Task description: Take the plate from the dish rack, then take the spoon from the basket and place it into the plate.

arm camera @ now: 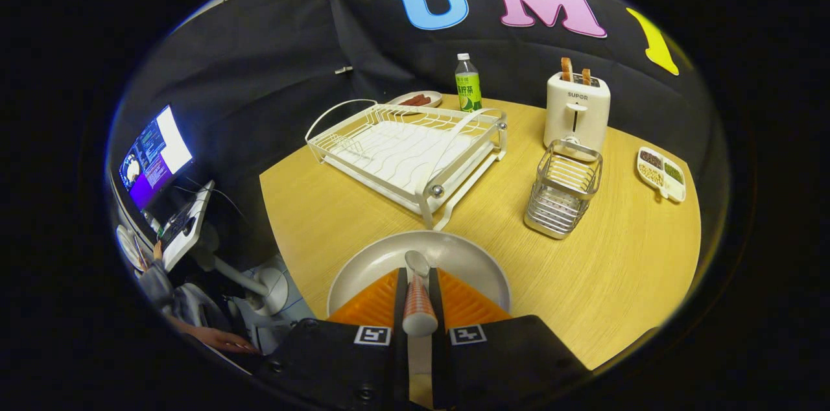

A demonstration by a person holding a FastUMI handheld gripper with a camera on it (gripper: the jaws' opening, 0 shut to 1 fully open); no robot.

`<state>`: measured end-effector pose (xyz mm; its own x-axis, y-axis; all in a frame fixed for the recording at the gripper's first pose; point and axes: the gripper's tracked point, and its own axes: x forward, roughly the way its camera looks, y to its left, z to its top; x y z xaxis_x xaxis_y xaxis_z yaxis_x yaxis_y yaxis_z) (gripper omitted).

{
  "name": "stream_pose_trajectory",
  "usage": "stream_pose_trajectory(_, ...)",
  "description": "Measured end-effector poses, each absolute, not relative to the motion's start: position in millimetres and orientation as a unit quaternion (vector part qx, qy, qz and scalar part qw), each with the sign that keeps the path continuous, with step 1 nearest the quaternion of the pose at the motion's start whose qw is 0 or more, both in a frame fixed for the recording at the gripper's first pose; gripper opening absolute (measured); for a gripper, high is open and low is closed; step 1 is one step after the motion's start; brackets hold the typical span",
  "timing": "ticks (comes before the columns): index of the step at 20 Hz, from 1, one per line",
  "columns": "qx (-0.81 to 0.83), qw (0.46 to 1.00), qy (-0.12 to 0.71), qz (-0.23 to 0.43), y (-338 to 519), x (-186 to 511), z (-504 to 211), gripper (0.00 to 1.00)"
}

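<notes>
Matt wood-grain table [622, 255], glossy plate [467, 255], white wire dish rack [402, 145]

I have the gripper [418, 284] closed on the spoon [417, 297], its bowl over the plate [473, 258] at lower centre. Dish rack [405, 148] and basket [563, 187] sit beyond, mid-frame.

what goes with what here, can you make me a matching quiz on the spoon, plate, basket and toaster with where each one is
Things:
1. spoon
2. plate
3. basket
4. toaster

Places:
A. on the table beyond the basket, two slices sticking out of it
B. pinched between the fingers of the tongs, bowl end over the plate
C. on the table right of the dish rack, nothing inside
D. on the table under the fingers, nearer than the dish rack

Pairs: 1-B, 2-D, 3-C, 4-A
</notes>
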<state>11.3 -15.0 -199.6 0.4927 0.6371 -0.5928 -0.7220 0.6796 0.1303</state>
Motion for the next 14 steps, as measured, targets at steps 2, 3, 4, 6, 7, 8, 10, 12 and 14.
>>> stream_pose_trajectory(2,-0.065,0.864,0.315,0.388,-16,14,-200,0.18)
stream_pose_trajectory(3,-0.062,0.864,0.317,0.385,-15,14,-200,0.19)
stream_pose_trajectory(4,-0.062,0.866,0.32,0.379,-15,15,-201,0.2)
stream_pose_trajectory(6,-0.066,0.874,0.325,0.356,-22,21,-203,0.27)
stream_pose_trajectory(7,-0.056,0.876,0.326,0.351,-20,23,-200,0.46)
stream_pose_trajectory(8,-0.046,0.882,0.324,0.339,-22,26,-196,0.64)
stream_pose_trajectory(10,-0.024,0.896,0.312,0.315,-24,35,-180,1.0)
stream_pose_trajectory(12,-0.019,0.913,0.288,0.287,-26,43,-159,0.99)
stream_pose_trajectory(14,-0.014,0.93,0.261,0.259,-29,49,-131,0.99)
